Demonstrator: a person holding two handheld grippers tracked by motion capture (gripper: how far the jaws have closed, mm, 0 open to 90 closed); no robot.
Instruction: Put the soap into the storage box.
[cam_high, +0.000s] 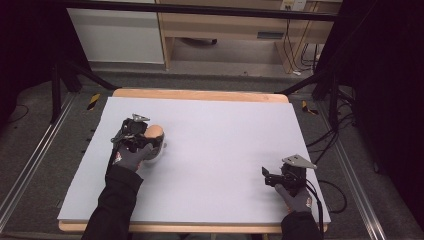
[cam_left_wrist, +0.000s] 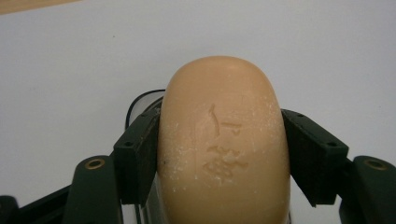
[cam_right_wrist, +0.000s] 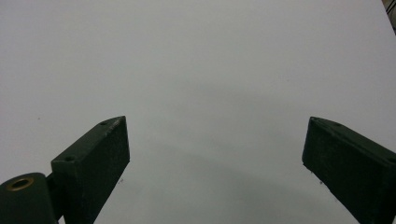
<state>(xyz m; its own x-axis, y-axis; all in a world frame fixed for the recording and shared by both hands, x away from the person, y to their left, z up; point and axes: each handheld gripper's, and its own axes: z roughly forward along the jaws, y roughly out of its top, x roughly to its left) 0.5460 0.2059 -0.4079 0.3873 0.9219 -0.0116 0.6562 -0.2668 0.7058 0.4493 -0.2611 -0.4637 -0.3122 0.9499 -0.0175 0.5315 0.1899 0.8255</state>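
Note:
A peach-coloured bar of soap (cam_high: 154, 132) with stamped characters on its top sits between the two jaws of my left gripper (cam_high: 149, 139), which is shut on its sides, on the left half of the table. In the left gripper view the soap (cam_left_wrist: 224, 140) stands lengthwise in the left gripper (cam_left_wrist: 224, 161), pads pressed to both sides. Under it lies a pale, partly clear object (cam_high: 159, 150); I cannot tell what it is. My right gripper (cam_high: 267, 176) rests near the front right, open, and the right gripper (cam_right_wrist: 215, 158) has bare sheet between its jaws.
A white sheet (cam_high: 215, 150) covers the wooden table (cam_high: 200, 95). Dark floor, metal rails and cables lie around the table, with a light wooden cabinet (cam_high: 225, 25) beyond the far edge.

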